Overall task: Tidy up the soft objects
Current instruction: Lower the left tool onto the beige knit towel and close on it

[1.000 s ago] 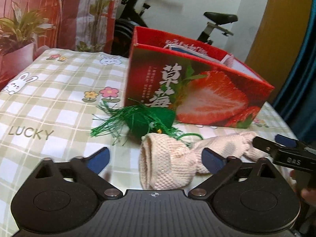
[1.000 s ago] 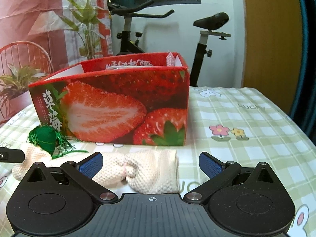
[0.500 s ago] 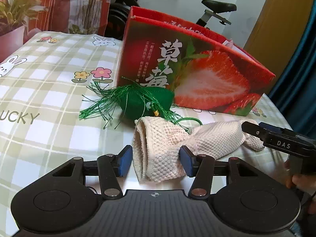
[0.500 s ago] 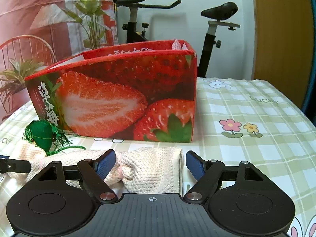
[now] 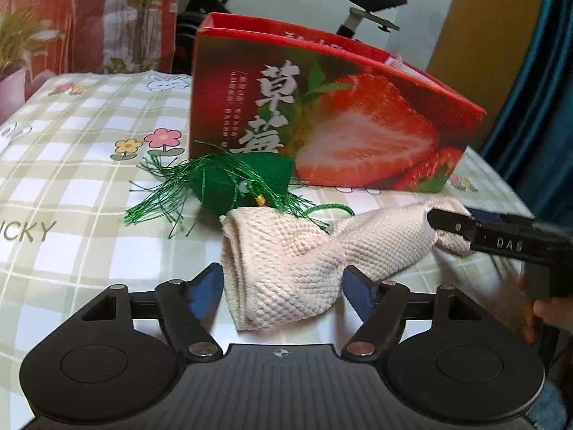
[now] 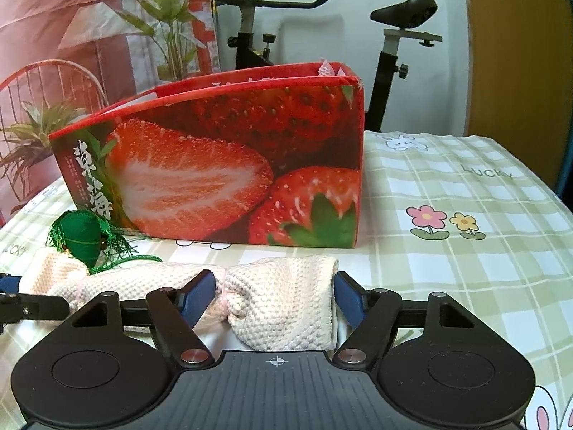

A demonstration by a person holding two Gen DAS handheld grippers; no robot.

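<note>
Lower centre of the left wrist view: the left gripper (image 5: pixel 283 288) brackets one end of the cream knitted cloth roll (image 5: pixel 286 265), jaws opening, pads beside it. A green tasselled pouch (image 5: pixel 236 186) lies behind, before the red strawberry-printed cardboard box (image 5: pixel 358 136).

Lower centre of the right wrist view: the right gripper (image 6: pixel 275 295) is closing around the roll's other end (image 6: pixel 286 301), pads touching its sides.

the left tool (image 5: pixel 283 286) tilts down with its jaws opening, the right tool (image 6: pixel 275 295) tilts down with its jaws closing, a hand (image 5: pixel 544 313) gripping its handle.
</note>
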